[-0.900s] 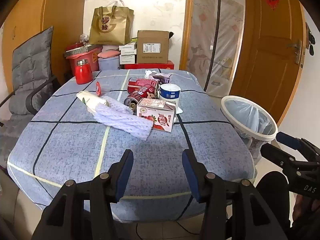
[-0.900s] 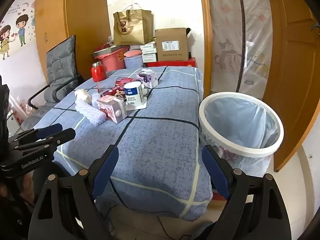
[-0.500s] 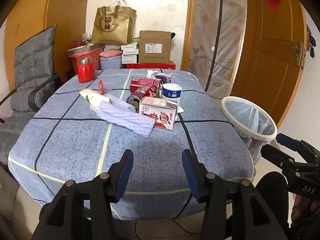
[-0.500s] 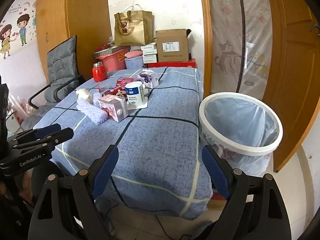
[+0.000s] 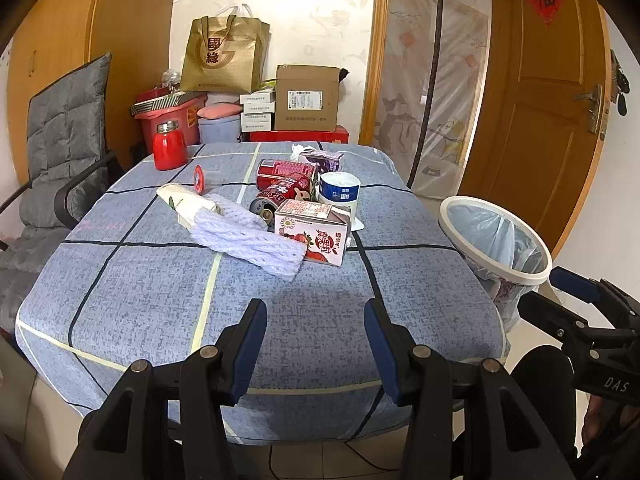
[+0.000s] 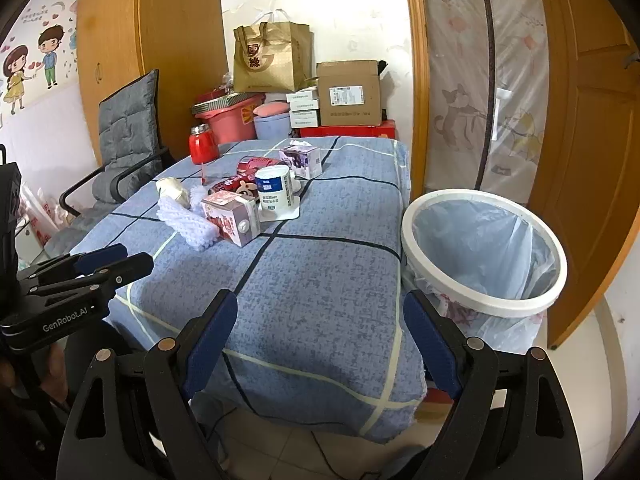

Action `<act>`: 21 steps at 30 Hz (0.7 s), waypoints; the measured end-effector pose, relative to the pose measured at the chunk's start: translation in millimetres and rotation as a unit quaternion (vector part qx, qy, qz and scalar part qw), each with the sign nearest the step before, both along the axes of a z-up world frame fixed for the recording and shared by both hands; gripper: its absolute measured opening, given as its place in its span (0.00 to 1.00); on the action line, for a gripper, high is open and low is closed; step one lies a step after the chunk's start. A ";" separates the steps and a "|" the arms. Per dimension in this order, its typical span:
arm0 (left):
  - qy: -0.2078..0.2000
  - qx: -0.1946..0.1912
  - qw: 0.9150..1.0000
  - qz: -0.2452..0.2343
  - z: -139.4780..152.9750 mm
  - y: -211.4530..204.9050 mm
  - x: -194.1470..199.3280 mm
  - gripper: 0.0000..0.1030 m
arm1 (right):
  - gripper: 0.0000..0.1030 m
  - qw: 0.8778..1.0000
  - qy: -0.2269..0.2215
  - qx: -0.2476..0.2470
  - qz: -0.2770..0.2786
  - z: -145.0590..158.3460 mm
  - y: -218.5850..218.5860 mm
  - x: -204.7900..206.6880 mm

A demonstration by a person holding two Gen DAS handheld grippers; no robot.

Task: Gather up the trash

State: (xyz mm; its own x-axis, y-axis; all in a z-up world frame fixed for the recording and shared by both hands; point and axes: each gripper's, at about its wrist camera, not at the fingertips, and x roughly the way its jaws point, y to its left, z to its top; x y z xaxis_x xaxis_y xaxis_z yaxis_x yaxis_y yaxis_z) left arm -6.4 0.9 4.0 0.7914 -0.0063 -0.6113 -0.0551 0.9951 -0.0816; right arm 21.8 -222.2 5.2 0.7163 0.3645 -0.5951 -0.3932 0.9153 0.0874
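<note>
Trash lies mid-table on the blue checked cloth (image 5: 160,300): a strawberry milk carton (image 5: 314,234), red cans (image 5: 286,190), a white and blue paper cup (image 5: 340,192), a purple carton (image 5: 322,160), a white foam net (image 5: 248,242) and a crumpled paper cup (image 5: 180,202). A white bin with a blue liner (image 6: 484,252) stands at the table's right side. My left gripper (image 5: 314,320) is open over the near edge, nothing between its fingers. My right gripper (image 6: 320,316) is open wide above the near right corner, beside the bin (image 5: 494,246).
A red jar (image 5: 170,146) stands at the table's far left corner. A grey padded chair (image 5: 52,152) is at the left. Boxes (image 5: 306,98), a red tub and a gold paper bag (image 5: 224,58) are stacked behind the table. A wooden door (image 5: 560,100) is at the right.
Both grippers have drawn back and risen slightly, so more of the table's near edge shows. The jaws stay as they were and the trash has not moved.
</note>
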 end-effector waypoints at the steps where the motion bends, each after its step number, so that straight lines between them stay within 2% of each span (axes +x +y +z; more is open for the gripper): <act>1: 0.000 0.001 1.000 0.001 0.1 -0.2 0.2 0.49 | 0.83 1.000 0.000 0.000 0.000 0.1 -0.1 -0.1; 21: -0.003 0.002 1.000 -0.001 2.4 -2.7 0.2 0.49 | 0.83 1.000 -0.002 0.000 -0.001 0.3 -1.0 0.5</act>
State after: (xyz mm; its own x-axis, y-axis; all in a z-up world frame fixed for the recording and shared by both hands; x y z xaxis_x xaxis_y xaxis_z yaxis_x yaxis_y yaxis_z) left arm -6.2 -1.7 6.4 0.7948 -0.0059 -0.6069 -0.0523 0.9956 -0.0782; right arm 22.3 -223.2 5.6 0.7193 0.3636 -0.5919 -0.3924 0.9158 0.0856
